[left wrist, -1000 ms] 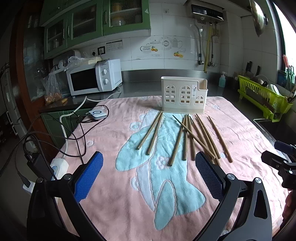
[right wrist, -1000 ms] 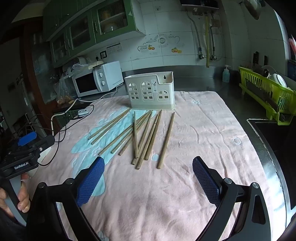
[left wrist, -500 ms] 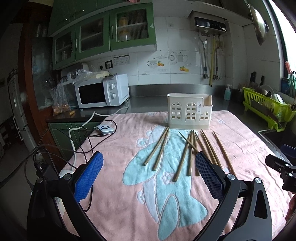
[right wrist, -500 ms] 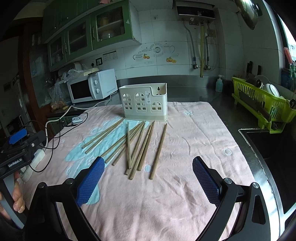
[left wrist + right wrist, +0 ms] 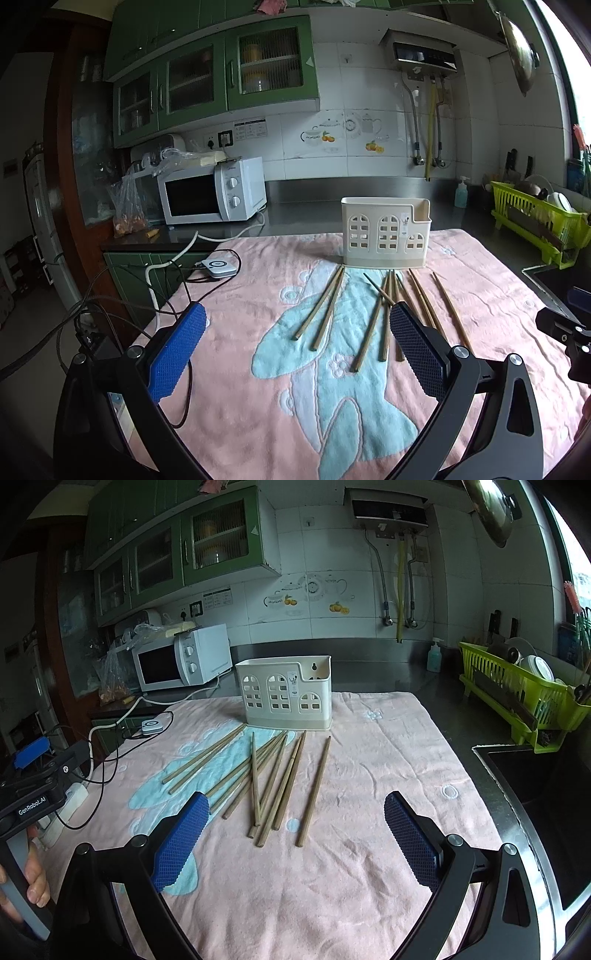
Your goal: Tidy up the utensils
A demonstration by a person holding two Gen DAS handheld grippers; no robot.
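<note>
Chopsticks (image 5: pixel 284 786) lie loose on the pink towel (image 5: pixel 332 886), scattered in front of the cream utensil holder (image 5: pixel 286 694), their far tips close to its base and their near ends fanning toward the cameras. Nearest, the right gripper (image 5: pixel 295 834) hangs above the towel on the camera side of the holder, its blue pads (image 5: pixel 181 842) spread wide and grasping nothing; the nearest chopstick ends lie just beyond the gap between them. The left gripper (image 5: pixel 295 354) likewise hovers released and empty, its right pad (image 5: pixel 417 354) overlapping the near ends of several sticks in the left wrist view, though contact cannot be told. Two chopsticks (image 5: pixel 321 310) lie as a pair apart, to the holder's front left; one single stick (image 5: pixel 314 790) sits apart toward its front right; the others cross in a loose bundle between. The holder stands upright on the towel's far edge. Left of it and farther back sits a white microwave (image 5: pixel 214 195); right of it, a green dish rack (image 5: pixel 535 225) holds dishes. Behind it rises the tiled wall (image 5: pixel 332 147).
</note>
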